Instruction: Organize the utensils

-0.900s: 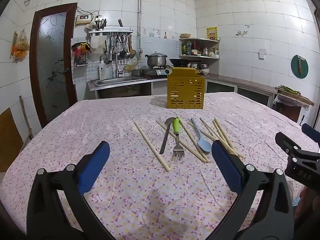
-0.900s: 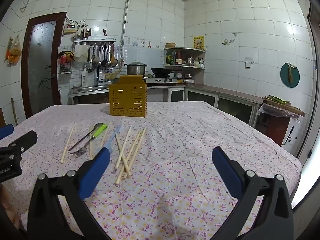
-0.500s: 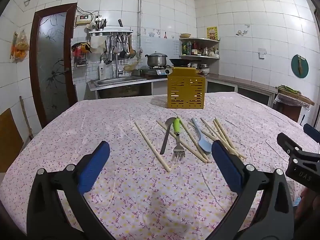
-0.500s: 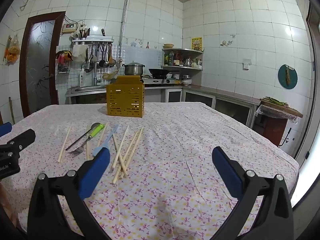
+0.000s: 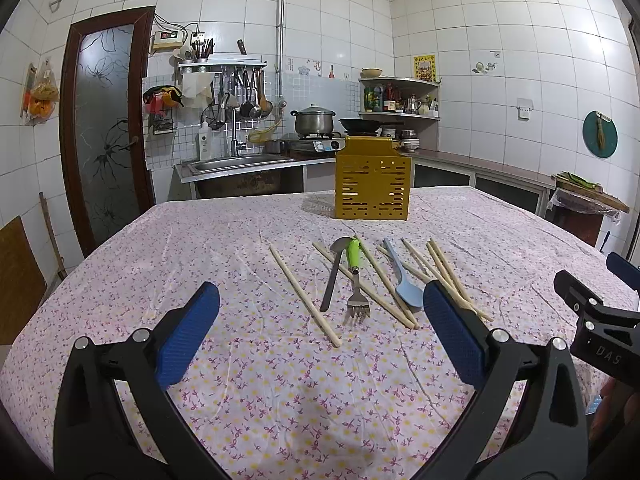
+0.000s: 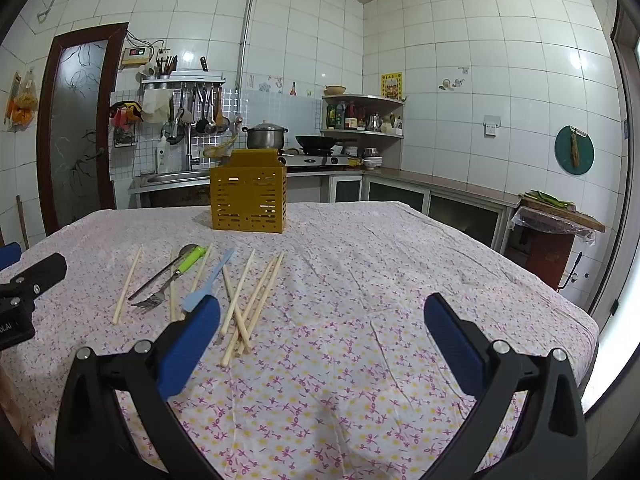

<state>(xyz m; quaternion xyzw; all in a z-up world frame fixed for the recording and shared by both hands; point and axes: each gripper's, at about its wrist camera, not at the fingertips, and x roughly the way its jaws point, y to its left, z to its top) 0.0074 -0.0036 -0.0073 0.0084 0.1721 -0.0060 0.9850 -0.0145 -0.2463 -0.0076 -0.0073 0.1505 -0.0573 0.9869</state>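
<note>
Both views are evenly and fairly brightly lit, sharp throughout, with no motion blur. Strong fisheye distortion bends the white wall tiles [image 5: 480, 40] and the door frame [image 6: 48, 128] into curves, and dark vignetting fills the corners. In the right wrist view, glare spots shine on the tiles and daylight burns out the lower right edge. The yellow utensil holder [image 5: 373, 178] casts only a soft, faint shadow on the flowered tablecloth [image 5: 280, 380].

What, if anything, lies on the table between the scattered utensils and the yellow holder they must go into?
Nothing visible does. Only bare flowered tablecloth separates the yellow holder from the fork, the blue spoon and the chopsticks.
</note>
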